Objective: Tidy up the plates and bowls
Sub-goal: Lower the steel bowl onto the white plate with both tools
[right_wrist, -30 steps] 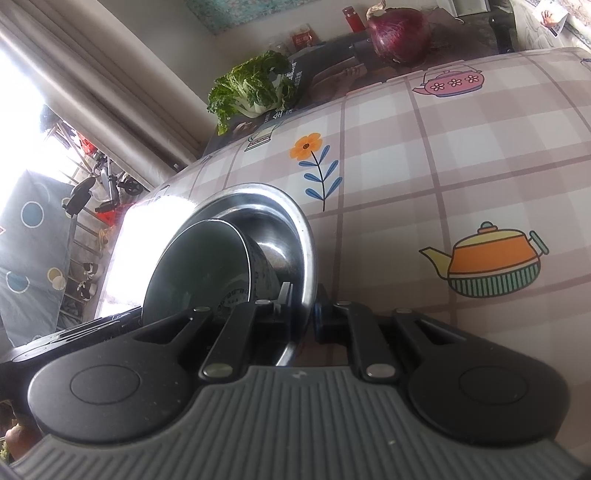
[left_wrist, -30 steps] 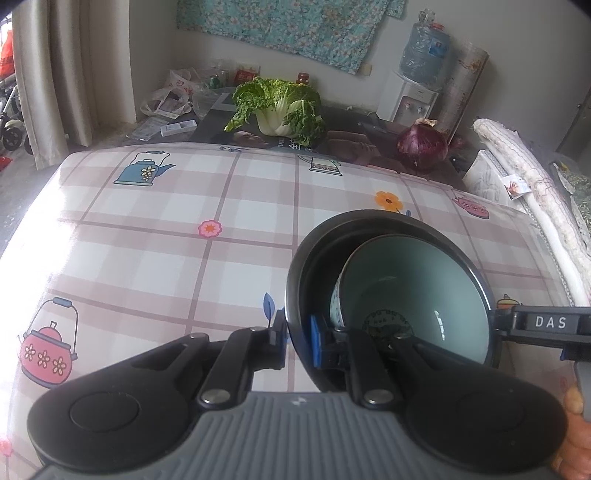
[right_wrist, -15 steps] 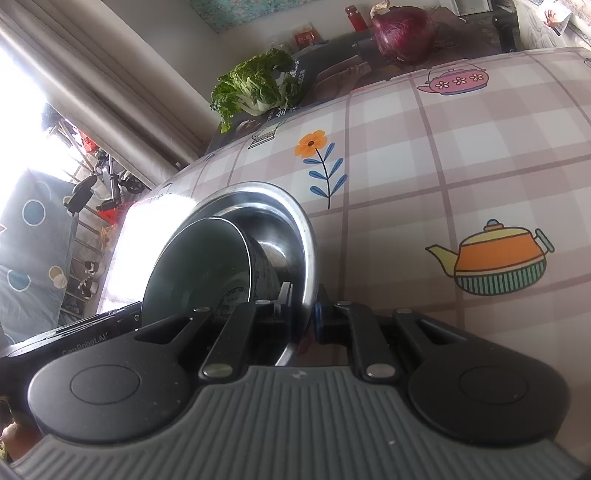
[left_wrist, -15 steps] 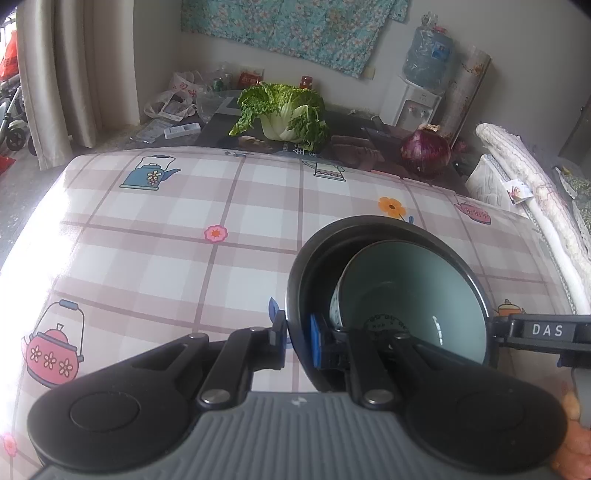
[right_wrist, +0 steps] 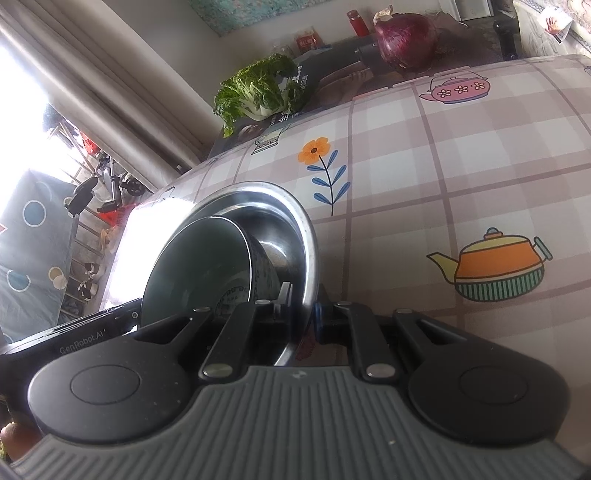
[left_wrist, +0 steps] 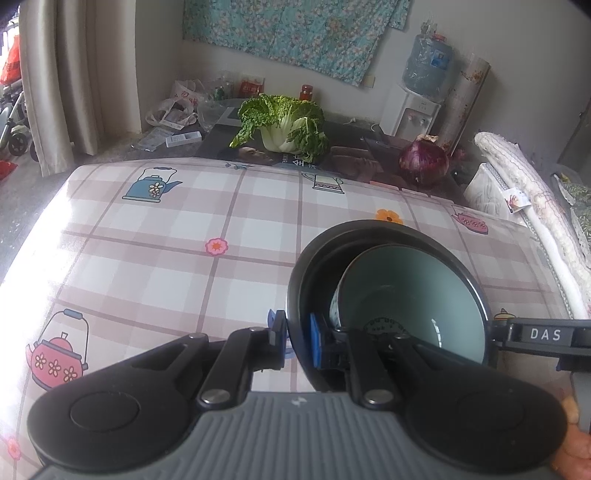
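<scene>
Grippers come first, nearest to both cameras: the left gripper (left_wrist: 297, 341) is clenched on the left edge of the metal bowl (left_wrist: 314, 258), one blue pad outside the rim and one inside. The right gripper (right_wrist: 304, 312) is clenched on the opposite edge of the same bowl, with the shiny rim (right_wrist: 308, 236) squeezed between its pads. In the left wrist view the tip of the right gripper appears at the far right side of the bowl, with the letters DAS on it. Inside the metal bowl sits a smaller ceramic bowl (left_wrist: 417, 291) – pale green inside, patterned on the outside – and it leans against one wall instead of lying flat. Whether the metal bowl touches the tablecloth (left_wrist: 147, 258) or is lifted, I cannot tell. The cloth is a pink check pattern with teapots and flowers, and it covers the table under both bowls. Farther away, past the far edge of the table, a leafy green cabbage (left_wrist: 282, 127) stands on a dark surface, and a purple cabbage (left_wrist: 423, 160) lies to its right. Behind these, in the far right corner, stands a water dispenser (left_wrist: 417, 107) – and a flowered cloth (left_wrist: 291, 29) hangs on the wall.
</scene>
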`<state>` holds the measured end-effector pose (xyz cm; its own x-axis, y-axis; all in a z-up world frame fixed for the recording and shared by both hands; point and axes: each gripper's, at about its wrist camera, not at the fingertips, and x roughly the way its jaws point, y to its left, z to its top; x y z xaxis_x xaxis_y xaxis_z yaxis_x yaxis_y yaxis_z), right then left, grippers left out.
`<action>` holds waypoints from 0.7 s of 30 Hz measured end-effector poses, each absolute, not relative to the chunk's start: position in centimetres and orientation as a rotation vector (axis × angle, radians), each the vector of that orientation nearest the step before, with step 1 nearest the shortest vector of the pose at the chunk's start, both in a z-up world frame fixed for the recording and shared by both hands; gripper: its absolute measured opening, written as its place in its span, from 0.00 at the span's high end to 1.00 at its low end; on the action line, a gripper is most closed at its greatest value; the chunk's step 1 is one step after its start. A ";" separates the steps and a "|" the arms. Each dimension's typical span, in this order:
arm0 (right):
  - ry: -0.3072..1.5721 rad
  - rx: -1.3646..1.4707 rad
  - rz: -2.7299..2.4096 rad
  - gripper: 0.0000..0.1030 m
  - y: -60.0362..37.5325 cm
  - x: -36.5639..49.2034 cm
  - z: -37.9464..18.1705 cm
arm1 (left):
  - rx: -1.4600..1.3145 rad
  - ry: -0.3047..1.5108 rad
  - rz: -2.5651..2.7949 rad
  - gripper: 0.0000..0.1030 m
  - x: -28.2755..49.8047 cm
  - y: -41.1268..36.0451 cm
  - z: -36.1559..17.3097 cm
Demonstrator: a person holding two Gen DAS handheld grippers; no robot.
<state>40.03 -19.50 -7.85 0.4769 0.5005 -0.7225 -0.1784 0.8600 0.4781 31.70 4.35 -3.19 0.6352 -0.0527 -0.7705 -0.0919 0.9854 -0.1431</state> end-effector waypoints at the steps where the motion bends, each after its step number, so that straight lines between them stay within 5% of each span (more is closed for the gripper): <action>1: 0.989 0.360 0.426 0.90 -19.6 40.0 -7.7 | -0.176 0.880 0.022 0.87 31.7 4.4 -3.0; 21: 0.928 0.348 0.453 0.89 -19.7 37.1 -2.6 | -0.190 0.789 0.022 0.87 28.1 4.3 1.8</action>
<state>37.07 -19.66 -2.61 0.5176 0.5145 -0.6836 -0.2224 0.8524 0.4732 28.06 4.28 1.84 0.7052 -0.0507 -0.7072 -0.0909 0.9827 -0.1612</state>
